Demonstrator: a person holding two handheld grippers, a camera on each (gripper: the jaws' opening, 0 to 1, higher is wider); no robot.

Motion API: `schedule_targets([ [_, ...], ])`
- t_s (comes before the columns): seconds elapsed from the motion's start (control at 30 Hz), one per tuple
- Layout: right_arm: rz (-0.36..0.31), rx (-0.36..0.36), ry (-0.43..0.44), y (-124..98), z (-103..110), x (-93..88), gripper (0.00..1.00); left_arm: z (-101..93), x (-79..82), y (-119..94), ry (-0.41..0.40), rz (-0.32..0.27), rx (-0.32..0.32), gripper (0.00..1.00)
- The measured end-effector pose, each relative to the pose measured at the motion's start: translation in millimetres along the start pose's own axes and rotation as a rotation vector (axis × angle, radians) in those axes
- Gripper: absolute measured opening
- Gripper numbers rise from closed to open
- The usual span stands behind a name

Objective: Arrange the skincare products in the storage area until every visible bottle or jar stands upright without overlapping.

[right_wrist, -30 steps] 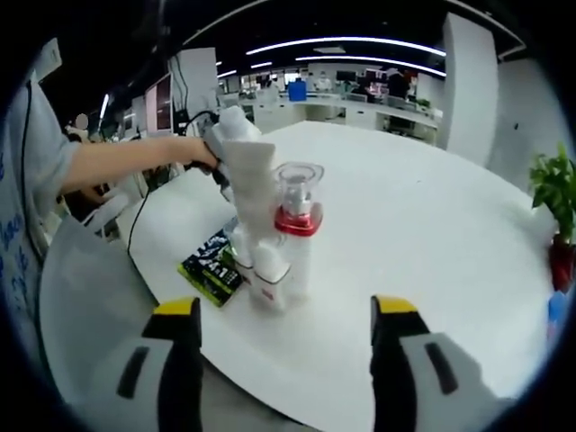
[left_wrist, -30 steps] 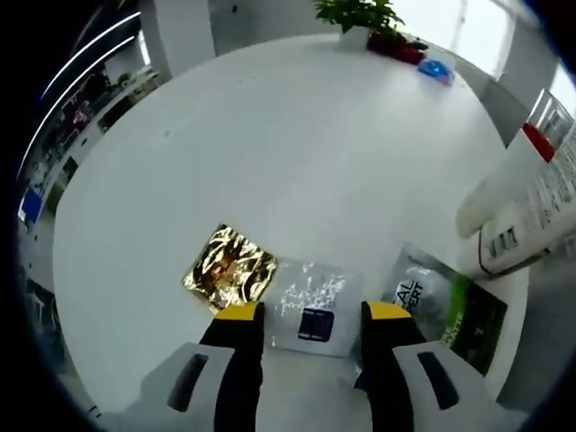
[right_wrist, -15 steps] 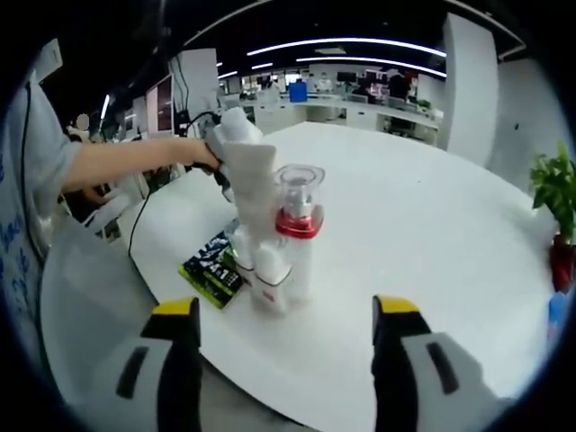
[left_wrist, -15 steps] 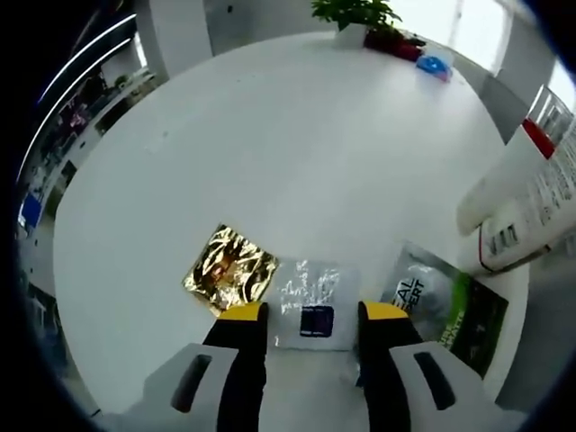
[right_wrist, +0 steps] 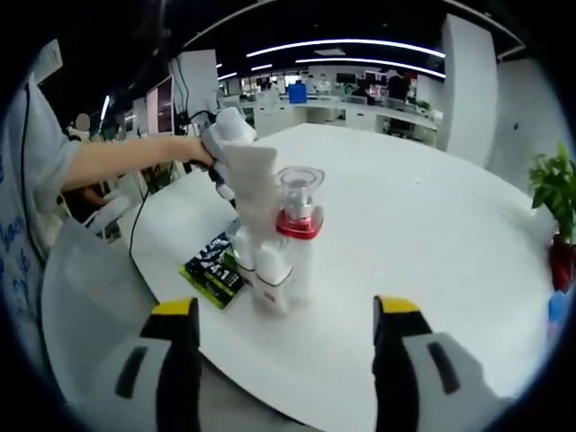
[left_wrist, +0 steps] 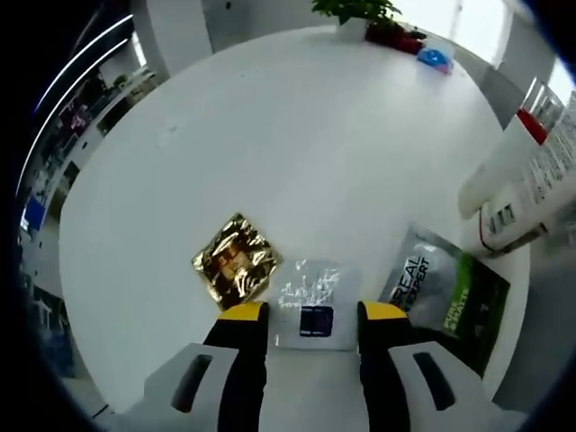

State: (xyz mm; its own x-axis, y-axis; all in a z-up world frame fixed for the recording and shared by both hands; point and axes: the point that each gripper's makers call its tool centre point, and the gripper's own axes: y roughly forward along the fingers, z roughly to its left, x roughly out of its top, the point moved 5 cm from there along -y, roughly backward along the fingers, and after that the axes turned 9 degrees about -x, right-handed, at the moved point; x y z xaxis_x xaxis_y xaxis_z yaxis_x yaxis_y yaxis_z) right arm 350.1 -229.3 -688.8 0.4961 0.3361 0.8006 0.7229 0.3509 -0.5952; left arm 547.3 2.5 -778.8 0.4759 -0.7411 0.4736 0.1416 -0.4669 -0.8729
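Both tongs stand open above the round white bench [left_wrist: 270,135].

The left tongs [left_wrist: 301,315] hover with a clear sachet [left_wrist: 310,301] between the jaws, a gold sachet [left_wrist: 236,261] and a green sachet [left_wrist: 445,292] lying flat on either side. The right tongs [right_wrist: 283,315] face the upright white bottles [right_wrist: 274,243], one with a red collar.

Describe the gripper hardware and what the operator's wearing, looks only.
Both grippers match: the left gripper and the right gripper each have two black fingers capped with yellow tips, set in pale grey housings with dark oval slots. In the right gripper view the left gripper appears as a white body with a black cable trailing behind it. The person's sleeve is short and light grey-blue.
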Motion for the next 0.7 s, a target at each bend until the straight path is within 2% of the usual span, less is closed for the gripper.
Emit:
schedule_targets([
  [0.43, -0.011, 0.015, -0.008, -2.9, 3.3, 4.3, 0.82, -3.3, -15.7, -12.5, 0.026, 0.03, 0.011, 0.36],
  [0.7, -0.017, 0.025, -0.008, -4.8, 7.7, 7.2, 0.87, -7.5, -21.3, -23.1, 0.02, 0.023, 0.013, 0.36],
])
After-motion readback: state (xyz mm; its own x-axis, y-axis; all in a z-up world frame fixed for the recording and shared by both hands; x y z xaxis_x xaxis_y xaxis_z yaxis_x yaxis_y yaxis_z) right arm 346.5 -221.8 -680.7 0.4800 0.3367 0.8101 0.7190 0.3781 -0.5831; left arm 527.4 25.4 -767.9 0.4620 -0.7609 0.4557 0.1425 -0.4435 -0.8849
